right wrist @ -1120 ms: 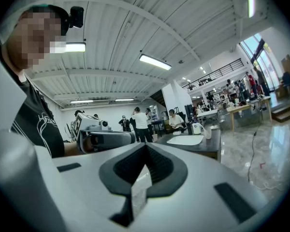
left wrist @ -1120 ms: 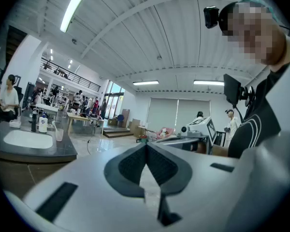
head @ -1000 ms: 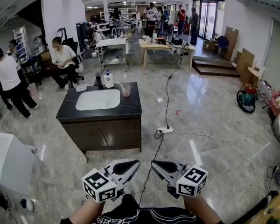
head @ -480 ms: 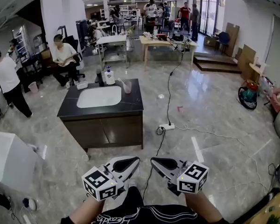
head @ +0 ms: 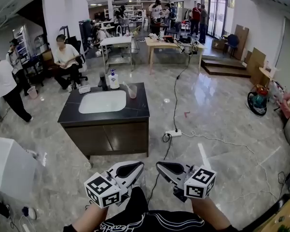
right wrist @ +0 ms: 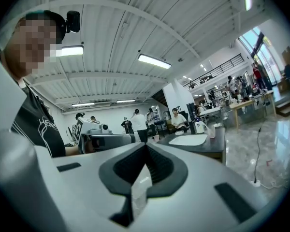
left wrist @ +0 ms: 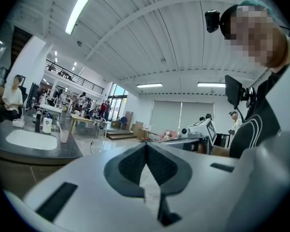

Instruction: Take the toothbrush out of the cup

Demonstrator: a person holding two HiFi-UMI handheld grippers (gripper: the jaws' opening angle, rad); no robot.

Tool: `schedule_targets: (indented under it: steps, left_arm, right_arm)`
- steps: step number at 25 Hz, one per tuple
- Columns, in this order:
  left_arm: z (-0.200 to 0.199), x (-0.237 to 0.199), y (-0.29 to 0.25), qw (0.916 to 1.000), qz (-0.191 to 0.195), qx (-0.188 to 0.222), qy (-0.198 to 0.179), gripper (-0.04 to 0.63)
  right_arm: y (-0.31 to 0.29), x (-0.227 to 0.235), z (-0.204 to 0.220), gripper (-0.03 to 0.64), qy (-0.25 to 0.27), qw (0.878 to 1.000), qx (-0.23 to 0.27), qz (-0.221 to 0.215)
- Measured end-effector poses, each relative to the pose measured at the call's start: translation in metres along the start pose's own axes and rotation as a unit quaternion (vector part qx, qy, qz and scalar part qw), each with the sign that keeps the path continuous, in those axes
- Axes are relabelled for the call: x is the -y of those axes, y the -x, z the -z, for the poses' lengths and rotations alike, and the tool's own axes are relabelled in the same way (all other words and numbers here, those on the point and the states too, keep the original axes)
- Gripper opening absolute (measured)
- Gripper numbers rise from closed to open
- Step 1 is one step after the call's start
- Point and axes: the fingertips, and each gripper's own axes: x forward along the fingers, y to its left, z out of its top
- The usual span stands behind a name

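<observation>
Two hand-held grippers at six o'clock: the left hand-held gripper (head: pixel 135 168) and the right hand-held gripper (head: pixel 165 168). One dark table (head: pixel 135 112) toward eleven o'clock carries one white basin (head: pixel 102 101), one cup (head: pixel 132 92), one toothbrush (head: pixel 127 87), one pump bottle (head: pixel 113 80) and one dark bottle (head: pixel 103 81).

Dark counter (head: pixel 137 111) on grey floor (head: pixel 217 124), white basin (head: pixel 102 101) set in it, pink cup (head: pixel 132 92), pump bottle (head: pixel 114 80), dark bottle (head: pixel 103 82)

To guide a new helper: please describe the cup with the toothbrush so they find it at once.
Find the dark-topped sink cabinet in mid-floor. The cup stands at its far right corner, beside the white basin. Unlike the white pump bottle nearby, it is pinkish and open, with a toothbrush leaning out.
</observation>
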Motion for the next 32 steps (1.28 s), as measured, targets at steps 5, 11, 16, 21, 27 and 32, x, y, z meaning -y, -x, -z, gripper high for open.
schedule_targets:
  steps: [5,11,16,21,27,32]
  left_arm:
    - [0.003,-0.022,-0.007,1.0,0.0,0.008,0.0,0.003]
    - [0.011,-0.061,-0.018,0.9999,0.003,0.005,0.01,0.003]
    - [0.009,-0.105,-0.037,0.9998,0.009,0.003,0.02,0.003]
    - [0.002,-0.166,-0.059,0.9992,0.014,-0.008,0.038,0.003]
    - [-0.008,-0.246,-0.091,0.9984,0.017,-0.031,0.045,0.003]
    - [-0.021,-0.31,-0.113,0.9973,0.017,-0.037,0.061,0.003]
  right_arm:
    - [-0.014,0.02,0.0,0.003,0.005,1.0,0.007,0.003]
    - [-0.044,0.049,0.005,0.003,-0.002,1.0,0.001,0.004]
    - [-0.072,0.086,-0.002,0.003,-0.011,1.0,-0.003,0.01]
    - [-0.114,0.131,-0.014,0.003,-0.029,0.999,-0.01,0.018]
    - [-0.172,0.192,-0.037,0.003,-0.038,0.999,-0.024,0.026]
    - [-0.214,0.236,-0.056,0.003,-0.033,0.999,-0.031,0.03]
